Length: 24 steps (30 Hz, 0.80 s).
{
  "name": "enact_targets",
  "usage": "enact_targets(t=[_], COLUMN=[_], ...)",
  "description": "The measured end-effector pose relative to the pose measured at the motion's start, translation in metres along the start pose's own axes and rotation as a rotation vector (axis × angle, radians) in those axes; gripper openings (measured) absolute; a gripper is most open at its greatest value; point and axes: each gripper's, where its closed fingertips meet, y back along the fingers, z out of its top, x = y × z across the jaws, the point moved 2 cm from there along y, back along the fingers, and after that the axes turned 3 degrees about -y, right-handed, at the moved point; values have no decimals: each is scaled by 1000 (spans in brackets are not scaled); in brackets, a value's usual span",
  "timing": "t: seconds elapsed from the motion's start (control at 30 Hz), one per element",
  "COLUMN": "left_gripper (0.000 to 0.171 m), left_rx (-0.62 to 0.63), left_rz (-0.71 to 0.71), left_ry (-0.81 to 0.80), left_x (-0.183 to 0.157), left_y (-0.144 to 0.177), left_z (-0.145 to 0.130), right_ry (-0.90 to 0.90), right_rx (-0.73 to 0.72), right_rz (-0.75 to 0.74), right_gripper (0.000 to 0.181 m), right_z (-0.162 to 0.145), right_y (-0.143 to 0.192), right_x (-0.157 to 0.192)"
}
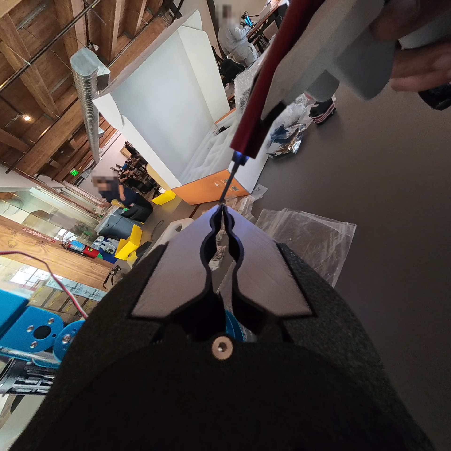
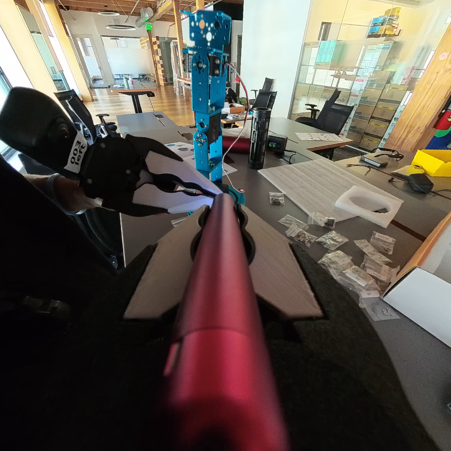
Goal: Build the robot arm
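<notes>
Between our two sets of fingers, over the dark grey table (image 2: 305, 127), the work comes together at one small point. Our left gripper (image 1: 222, 207) has its pale fingers (image 1: 185, 263) drawn together until only the tips meet, pinching a tiny screw (image 1: 222, 201) there, and the thin bit of the red screwdriver (image 1: 253, 97) comes down onto that screw from above. Our right gripper (image 2: 223, 207) is clamped around the red screwdriver (image 2: 214, 280), whose body runs forward between the fingers so that its far end hides the bit from the right wrist view; in that view the left gripper (image 2: 217, 194) reaches in from the left and meets the tool's tip just in front of the base of the blue robot arm kit (image 2: 207, 102), which stands upright on the table. To the right lie small clear bags of hardware (image 2: 346, 258), a white foam block (image 2: 368, 207) with a round hollow, a ribbed foam sheet (image 2: 310, 180) and an open white carton (image 2: 424, 307). Behind the kit stands a black cylinder (image 2: 259, 139). Farther off we see office chairs, wooden beams and glass partitions, and two people working in the distance.
</notes>
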Motion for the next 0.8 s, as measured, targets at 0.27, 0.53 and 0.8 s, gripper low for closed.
enact_targets(t=[0.27, 0.53, 0.8], left_gripper=[0, 0, 0], left_rx=[-24, -42, -52], left_rz=[2, -10, -27], left_ry=[-1, -40, -41], left_x=[2, 3, 2], left_y=[6, 10, 13], left_z=[3, 2, 1], right_ry=[25, 15, 9], right_rx=[18, 19, 13], right_rz=[3, 16, 31], right_gripper=[23, 23, 22], right_z=[1, 0, 3], right_y=[0, -1, -2], right_x=[6, 9, 11])
